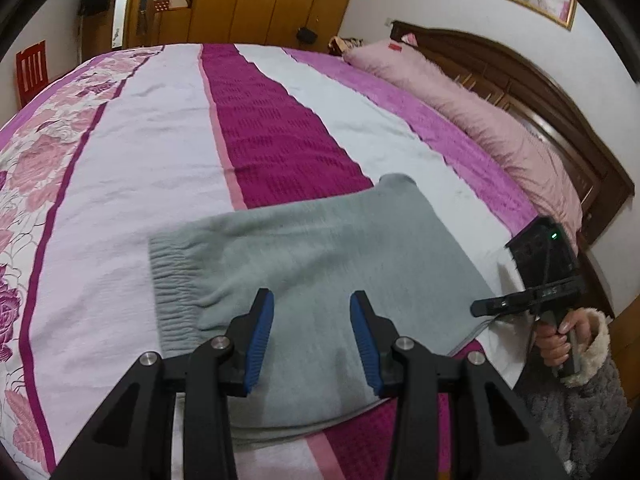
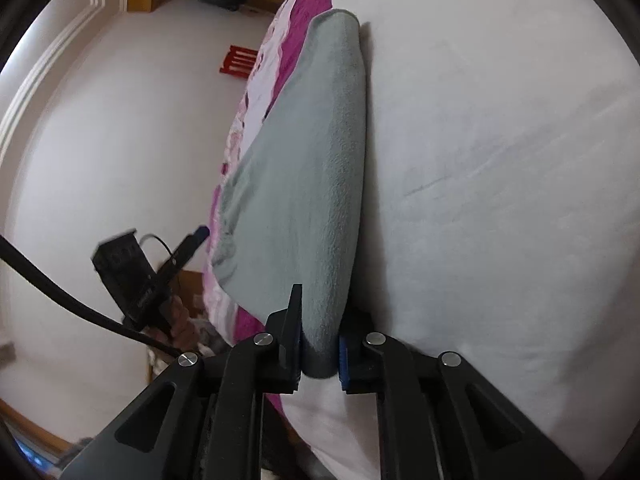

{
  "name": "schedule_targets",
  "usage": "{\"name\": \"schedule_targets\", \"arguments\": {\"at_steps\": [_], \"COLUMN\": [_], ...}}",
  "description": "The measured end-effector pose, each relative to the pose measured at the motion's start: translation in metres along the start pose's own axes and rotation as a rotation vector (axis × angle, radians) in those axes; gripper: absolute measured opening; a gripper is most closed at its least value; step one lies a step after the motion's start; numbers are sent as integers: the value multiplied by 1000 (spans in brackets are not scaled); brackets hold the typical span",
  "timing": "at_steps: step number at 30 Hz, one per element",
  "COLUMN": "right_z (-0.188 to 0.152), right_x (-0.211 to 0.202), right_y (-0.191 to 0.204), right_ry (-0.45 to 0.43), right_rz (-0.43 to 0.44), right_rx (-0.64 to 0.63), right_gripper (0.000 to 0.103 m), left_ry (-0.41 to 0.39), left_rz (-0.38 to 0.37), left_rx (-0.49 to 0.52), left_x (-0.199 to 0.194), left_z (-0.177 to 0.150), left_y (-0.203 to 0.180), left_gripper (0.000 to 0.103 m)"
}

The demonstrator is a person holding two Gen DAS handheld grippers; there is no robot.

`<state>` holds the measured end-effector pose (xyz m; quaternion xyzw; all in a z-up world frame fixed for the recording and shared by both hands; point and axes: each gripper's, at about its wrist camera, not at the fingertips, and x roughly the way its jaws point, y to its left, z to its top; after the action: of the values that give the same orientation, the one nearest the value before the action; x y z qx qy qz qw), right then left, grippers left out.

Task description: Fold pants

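Note:
Grey pants lie folded flat on the striped bedspread, with the ribbed elastic waistband at the left. My left gripper hovers over the near part of the pants, its blue pads apart and nothing pinched between them. In the right wrist view my right gripper is shut on the thick folded edge of the pants, close to the bed's edge. From the left wrist view the right gripper is at the pants' right edge, held by a hand. The left gripper shows beyond the pants.
A long pink pillow lies along the dark wooden headboard at the right. Behind the bed stand wooden wardrobes, with a red chair at the far left. A fleece sleeve is at the lower right.

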<state>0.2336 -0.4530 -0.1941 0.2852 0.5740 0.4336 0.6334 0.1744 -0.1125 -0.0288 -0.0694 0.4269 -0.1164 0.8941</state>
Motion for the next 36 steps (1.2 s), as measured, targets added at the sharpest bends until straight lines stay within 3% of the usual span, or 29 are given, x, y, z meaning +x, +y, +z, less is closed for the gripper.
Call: {"name": "schedule_targets", "arguments": {"at_steps": [5, 9, 11, 12, 13, 15, 19, 27, 30, 36], "right_z": [-6, -4, 1, 2, 4, 5, 12, 20, 23, 23], "right_x": [-35, -68, -71, -69, -67, -61, -50, -36, -30, -30], "right_y": [-17, -33, -42, -42, -40, -32, -21, -19, -17, -14], "right_ry": [-80, -253, -300, -313, -324, -331, -344, -356, -353, -342], "right_rz": [69, 100, 103, 101, 93, 51, -27, 72, 47, 34], "right_rx": [43, 86, 109, 113, 105, 95, 134, 115, 111, 110], "right_gripper": [14, 17, 17, 17, 17, 17, 17, 19, 19, 19], "left_ry": [14, 7, 20, 28, 39, 60, 113, 127, 141, 116], "left_rz": [10, -92, -125, -130, -128, -119, -98, -161, -117, -125], "left_rx": [24, -104, -129, -122, -107, -101, -128, -155, -128, -148], "left_x": [12, 28, 42, 49, 57, 70, 92, 84, 94, 95], "left_z": [4, 10, 18, 22, 26, 29, 23, 24, 19, 12], "left_y": [-7, 1, -1, -4, -8, -13, -12, -20, -25, -20], "left_gripper": [41, 41, 41, 35, 16, 7, 7, 7, 7, 7]}}
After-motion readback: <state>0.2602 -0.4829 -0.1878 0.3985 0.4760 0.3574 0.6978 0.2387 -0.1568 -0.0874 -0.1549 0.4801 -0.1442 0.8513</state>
